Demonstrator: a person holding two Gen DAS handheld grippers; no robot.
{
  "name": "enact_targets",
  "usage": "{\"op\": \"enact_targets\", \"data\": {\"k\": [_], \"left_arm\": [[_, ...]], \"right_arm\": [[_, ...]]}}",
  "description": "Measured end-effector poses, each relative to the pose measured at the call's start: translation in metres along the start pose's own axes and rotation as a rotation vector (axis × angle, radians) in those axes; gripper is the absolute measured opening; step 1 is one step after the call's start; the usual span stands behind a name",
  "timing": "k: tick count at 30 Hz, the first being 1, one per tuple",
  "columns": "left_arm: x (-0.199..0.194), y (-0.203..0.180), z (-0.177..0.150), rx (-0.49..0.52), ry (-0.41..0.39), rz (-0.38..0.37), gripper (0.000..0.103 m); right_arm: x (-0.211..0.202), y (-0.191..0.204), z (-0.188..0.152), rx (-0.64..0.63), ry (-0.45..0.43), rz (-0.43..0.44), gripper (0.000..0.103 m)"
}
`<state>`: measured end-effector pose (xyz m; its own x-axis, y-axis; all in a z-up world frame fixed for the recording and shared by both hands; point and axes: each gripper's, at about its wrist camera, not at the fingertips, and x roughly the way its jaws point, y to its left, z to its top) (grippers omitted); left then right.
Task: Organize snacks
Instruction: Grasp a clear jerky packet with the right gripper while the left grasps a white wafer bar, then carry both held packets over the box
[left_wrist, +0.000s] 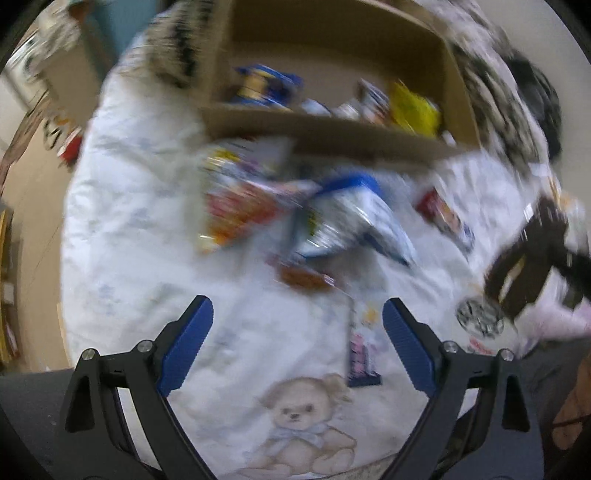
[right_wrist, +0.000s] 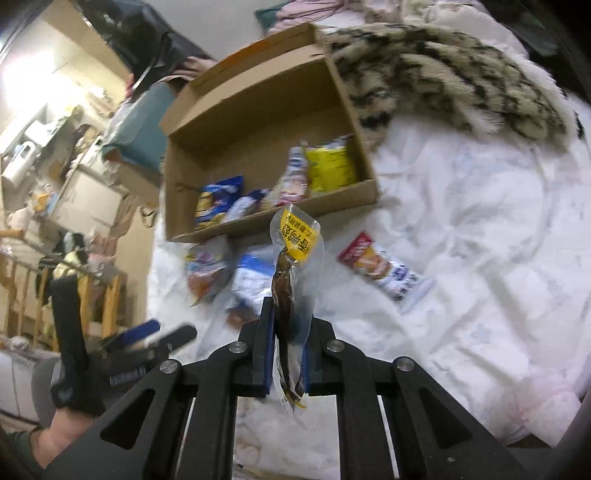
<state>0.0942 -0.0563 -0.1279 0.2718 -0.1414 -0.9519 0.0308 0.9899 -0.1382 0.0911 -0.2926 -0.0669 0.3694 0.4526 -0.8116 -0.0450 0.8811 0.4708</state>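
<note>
My right gripper (right_wrist: 290, 332) is shut on a clear snack packet (right_wrist: 295, 240) with a yellow label and a dark brown piece inside, held up above the bedding. The cardboard box (right_wrist: 258, 110) lies beyond it with several packets along its near wall. My left gripper (left_wrist: 297, 325) points down over the white bedding, open, with nothing between its blue pads (left_wrist: 192, 332). A narrow purple packet (left_wrist: 360, 350) lies by its right finger. Ahead lie an orange packet (left_wrist: 236, 210), a blue-white bag (left_wrist: 351, 218), a small red-brown packet (left_wrist: 303, 277) and a red-white packet (left_wrist: 443, 214).
A white duvet (left_wrist: 129, 221) with a teddy-bear print covers the bed. A furry spotted blanket (right_wrist: 443, 81) lies against the box's right side. The box's near wall (left_wrist: 332, 136) stands between the loose packets and the box's inside. A gloved hand (right_wrist: 74, 387) holds the left gripper; room clutter lies off the bed's left edge.
</note>
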Motion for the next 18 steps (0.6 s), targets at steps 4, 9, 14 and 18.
{"op": "enact_targets", "data": {"k": [4, 9, 14, 18], "left_arm": [[0.024, -0.034, -0.008, 0.105, 0.072, -0.062, 0.071], [0.048, -0.055, -0.018, 0.155, 0.118, -0.063, 0.053], [0.067, -0.057, -0.028, 0.188, 0.164, 0.005, 0.014], [0.057, -0.054, -0.027, 0.169, 0.152, -0.021, 0.014]], "right_arm": [[0.005, -0.003, -0.002, 0.034, -0.003, -0.026, 0.011], [0.005, -0.005, 0.001, 0.044, -0.007, -0.015, 0.011], [0.006, -0.008, -0.001, 0.059, 0.001, -0.009, 0.011], [0.007, -0.006, 0.0, 0.059, 0.001, 0.003, 0.011]]}}
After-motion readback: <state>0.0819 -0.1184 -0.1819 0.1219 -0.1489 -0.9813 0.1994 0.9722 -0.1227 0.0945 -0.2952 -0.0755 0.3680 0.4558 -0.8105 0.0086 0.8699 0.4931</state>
